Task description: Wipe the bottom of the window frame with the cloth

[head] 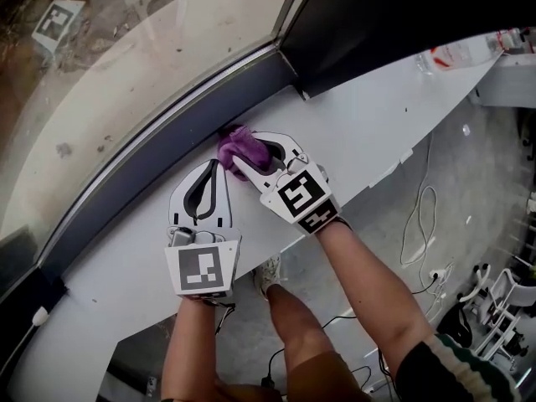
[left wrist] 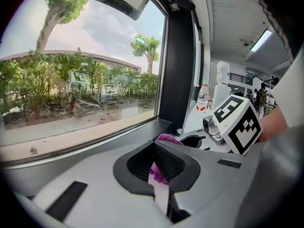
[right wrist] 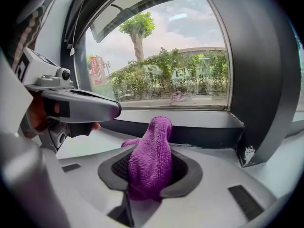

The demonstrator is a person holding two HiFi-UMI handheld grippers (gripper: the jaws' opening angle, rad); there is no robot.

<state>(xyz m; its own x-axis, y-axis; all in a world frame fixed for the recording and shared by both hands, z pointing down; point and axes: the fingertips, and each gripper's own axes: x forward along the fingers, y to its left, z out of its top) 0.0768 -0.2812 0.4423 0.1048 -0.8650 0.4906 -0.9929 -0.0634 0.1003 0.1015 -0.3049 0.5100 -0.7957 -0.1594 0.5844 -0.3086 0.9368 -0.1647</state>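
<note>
Now | right gripper point(head: 244, 157) fingers clamped on cloth point(head: 238, 143) by window frame point(head: 159, 153) | left gripper point(head: 214, 167) fingers together

Your right gripper point(head: 245, 161) clamps the cloth point(right wrist: 152, 160) between its jaws, a fold standing past the tips, while your left gripper point(head: 219, 165) just beside it seems closed on nothing.

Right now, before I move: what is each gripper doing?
Left gripper: jaws shut, holding nothing.
Right gripper: jaws shut on the purple cloth.
</note>
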